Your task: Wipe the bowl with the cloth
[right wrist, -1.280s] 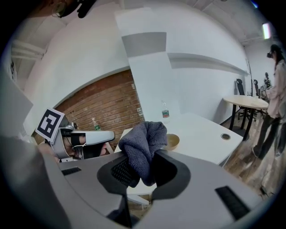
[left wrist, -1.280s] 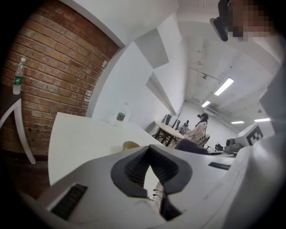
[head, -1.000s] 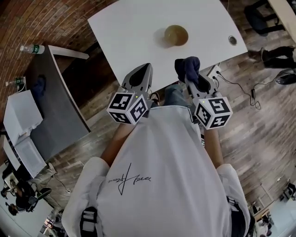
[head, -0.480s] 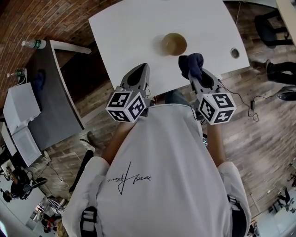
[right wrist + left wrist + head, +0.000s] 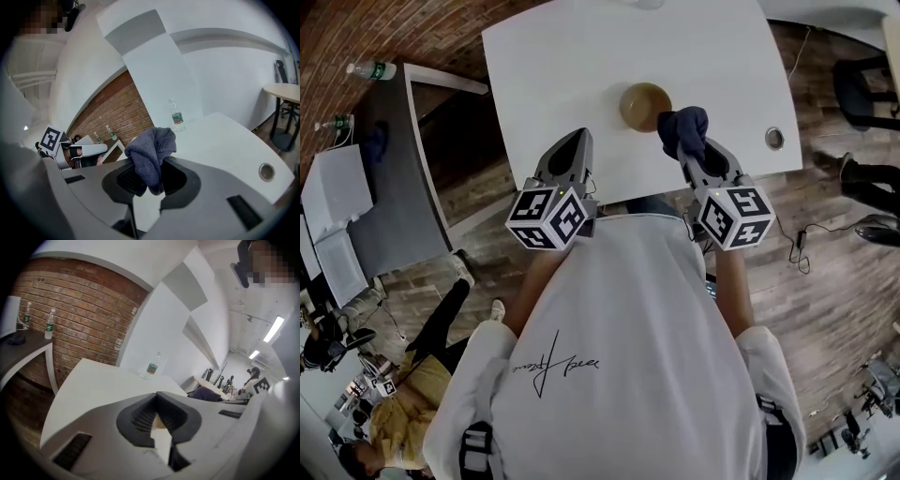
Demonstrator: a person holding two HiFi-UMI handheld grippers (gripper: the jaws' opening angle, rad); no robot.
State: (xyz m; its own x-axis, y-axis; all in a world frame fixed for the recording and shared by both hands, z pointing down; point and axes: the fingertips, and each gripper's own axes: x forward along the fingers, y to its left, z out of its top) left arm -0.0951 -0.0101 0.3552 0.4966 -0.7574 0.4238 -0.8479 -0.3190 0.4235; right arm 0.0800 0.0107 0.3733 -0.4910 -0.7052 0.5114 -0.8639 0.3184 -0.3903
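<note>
A tan bowl (image 5: pixel 644 105) stands on the white table (image 5: pixel 581 66), a little in from its near edge. My right gripper (image 5: pixel 688 155) is shut on a dark blue cloth (image 5: pixel 684 130). The bunched cloth sits by the bowl's near right rim; whether they touch I cannot tell. In the right gripper view the cloth (image 5: pixel 151 153) sticks up out of the right gripper (image 5: pixel 157 165) and droops between its fingers. My left gripper (image 5: pixel 577 137) hovers over the table's near edge, left of the bowl. In its own view the left gripper (image 5: pixel 157 394) is shut, tips meeting, holding nothing.
A water bottle (image 5: pixel 176 117) stands at the table's far side, also seen as the water bottle (image 5: pixel 151 366). A round cable hole (image 5: pixel 774 139) lies near the right corner. To the left is a grey side table (image 5: pixel 384 206) with bottles (image 5: pixel 370 70). A person (image 5: pixel 422 375) is on the floor, lower left.
Both grippers have come forward over the table toward the bowl. The cloth in the right gripper has gone from short of the bowl to right beside its rim.
</note>
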